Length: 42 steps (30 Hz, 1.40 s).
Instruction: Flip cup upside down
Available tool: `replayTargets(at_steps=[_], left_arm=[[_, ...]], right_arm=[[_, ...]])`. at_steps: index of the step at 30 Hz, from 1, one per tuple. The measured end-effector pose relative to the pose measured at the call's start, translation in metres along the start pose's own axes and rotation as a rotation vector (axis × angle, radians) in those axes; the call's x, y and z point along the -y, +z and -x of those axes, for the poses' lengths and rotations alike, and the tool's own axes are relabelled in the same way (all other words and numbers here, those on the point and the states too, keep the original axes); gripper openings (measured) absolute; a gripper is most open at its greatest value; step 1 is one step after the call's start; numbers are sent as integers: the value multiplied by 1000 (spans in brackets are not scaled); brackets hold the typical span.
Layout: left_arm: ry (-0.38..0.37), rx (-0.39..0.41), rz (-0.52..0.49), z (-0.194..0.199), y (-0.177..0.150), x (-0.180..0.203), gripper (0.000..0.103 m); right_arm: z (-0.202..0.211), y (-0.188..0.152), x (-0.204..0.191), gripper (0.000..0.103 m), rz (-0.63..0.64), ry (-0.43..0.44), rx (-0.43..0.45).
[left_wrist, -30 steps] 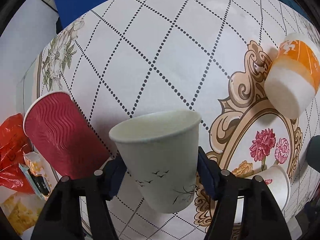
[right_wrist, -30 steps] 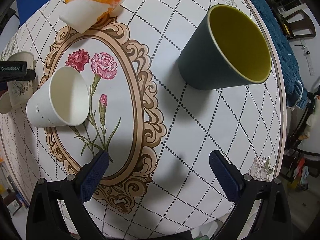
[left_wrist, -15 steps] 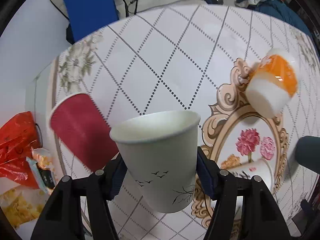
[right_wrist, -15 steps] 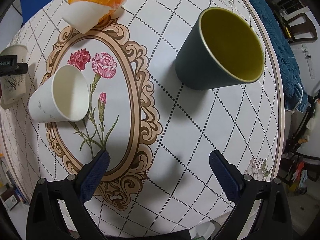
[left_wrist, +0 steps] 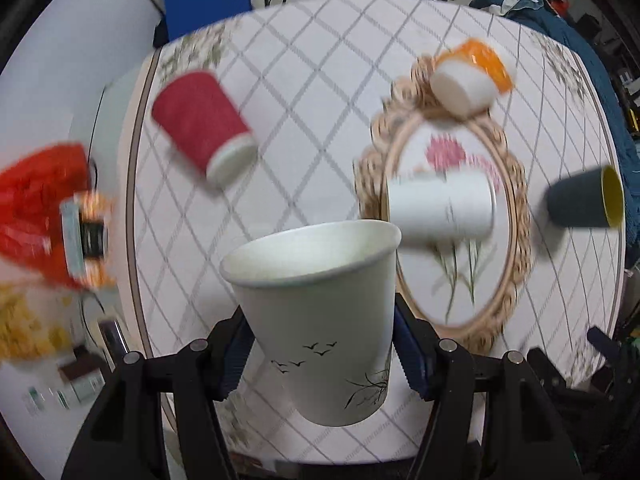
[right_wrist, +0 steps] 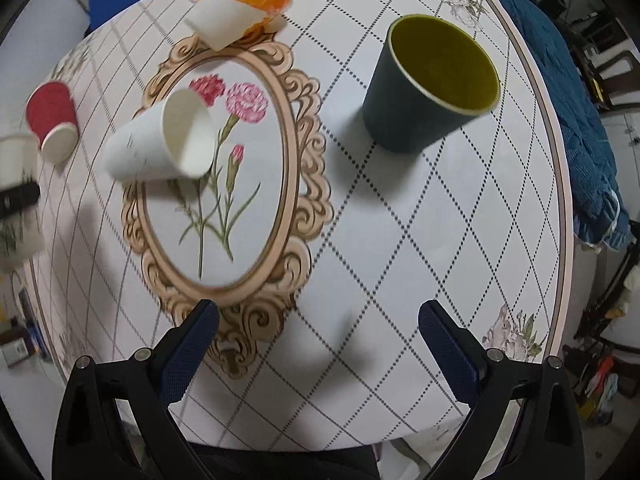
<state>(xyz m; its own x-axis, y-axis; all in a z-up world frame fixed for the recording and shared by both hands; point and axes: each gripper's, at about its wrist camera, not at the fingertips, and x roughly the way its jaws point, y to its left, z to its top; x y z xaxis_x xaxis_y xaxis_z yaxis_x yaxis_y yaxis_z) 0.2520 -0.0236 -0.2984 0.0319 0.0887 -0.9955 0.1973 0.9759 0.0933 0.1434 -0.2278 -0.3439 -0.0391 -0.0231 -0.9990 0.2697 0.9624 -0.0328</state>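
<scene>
Glossy diamond-grid tablecloth [right_wrist: 400, 240]; left tongs [left_wrist: 320, 352] pinching tapered paper cup [left_wrist: 320, 312]; right tongs [right_wrist: 318, 340] spread.

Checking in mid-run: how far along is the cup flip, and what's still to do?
Done: the left hand-held gripper has gripped the white bird-print cup and holds it above the table. In hand: the cup is mouth-up, not yet inverted. Left: turn it over and set it down on its rim. The right hand-held gripper is open and empty; the dark cup stands upright.
</scene>
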Motion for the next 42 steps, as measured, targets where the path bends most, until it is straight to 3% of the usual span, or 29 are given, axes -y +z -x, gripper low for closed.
replayTargets(at_steps=[6, 16, 24, 42], left_arm=[[-17, -52, 51, -18, -58, 7, 62], [-52, -167, 104, -64, -107, 13, 62], [-53, -199, 98, -90, -99, 10, 62], [-28, -194, -2, -118, -68, 33, 64]], right_arm=[[4, -31, 4, 102, 75, 5, 3], [-15, -69, 13, 102, 149, -3, -24], [-33, -79, 17, 102, 151, -6, -58], [-56, -80, 24, 102, 99, -29, -88]])
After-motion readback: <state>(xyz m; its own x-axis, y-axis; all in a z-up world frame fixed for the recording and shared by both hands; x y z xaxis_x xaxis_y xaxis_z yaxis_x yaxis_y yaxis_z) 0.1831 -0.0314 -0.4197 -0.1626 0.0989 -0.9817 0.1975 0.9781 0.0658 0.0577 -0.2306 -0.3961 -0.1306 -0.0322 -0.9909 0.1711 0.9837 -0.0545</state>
